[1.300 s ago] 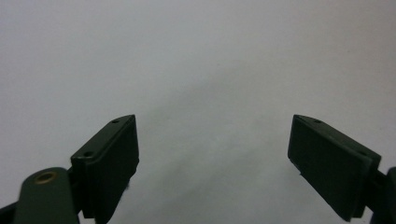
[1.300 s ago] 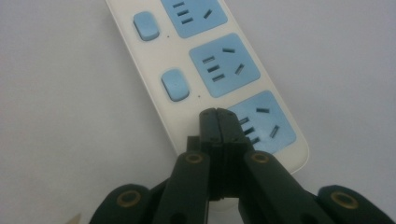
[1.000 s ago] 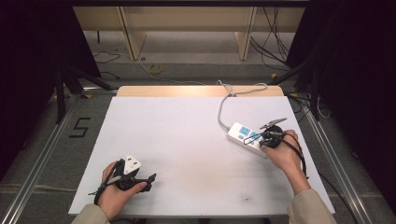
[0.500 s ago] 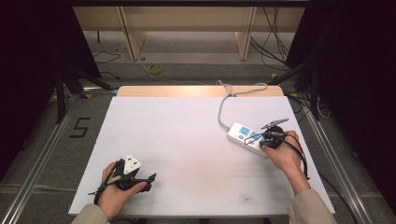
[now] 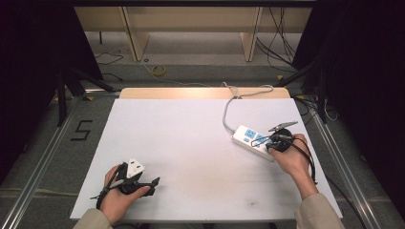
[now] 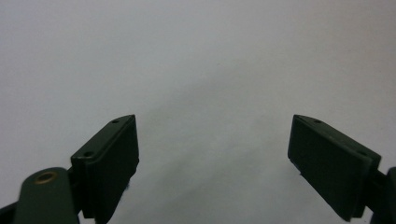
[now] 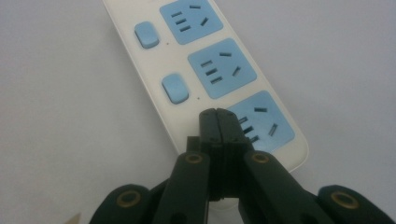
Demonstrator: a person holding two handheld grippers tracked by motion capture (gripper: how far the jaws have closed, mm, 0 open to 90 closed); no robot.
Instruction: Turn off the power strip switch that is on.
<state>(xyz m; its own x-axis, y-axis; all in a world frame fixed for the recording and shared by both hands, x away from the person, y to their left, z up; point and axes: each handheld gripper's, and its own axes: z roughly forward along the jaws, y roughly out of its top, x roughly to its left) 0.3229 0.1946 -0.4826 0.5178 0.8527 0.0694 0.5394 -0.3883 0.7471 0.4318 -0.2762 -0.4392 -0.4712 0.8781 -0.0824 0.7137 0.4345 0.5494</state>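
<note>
A white power strip [image 5: 250, 138] with blue sockets and blue switches lies on the right side of the white table [image 5: 191, 143], and its grey cable [image 5: 229, 102] runs off the far edge. My right gripper [image 5: 270, 143] is shut, with nothing between its jaws. In the right gripper view its tips [image 7: 217, 114] rest over the near end of the strip [image 7: 161, 60], beside the nearest socket [image 7: 261, 123] and just below a blue switch [image 7: 174, 88]. My left gripper [image 5: 154, 183] lies at the front left in a hand. Its jaws [image 6: 212, 121] stand wide open over bare table.
A wooden strip [image 5: 200, 93] borders the table's far edge. Metal rails [image 5: 43, 157] run along both sides at floor level, and a "5" [image 5: 82, 130] is marked on the floor at left. Cables [image 5: 282, 33] lie on the floor beyond the table.
</note>
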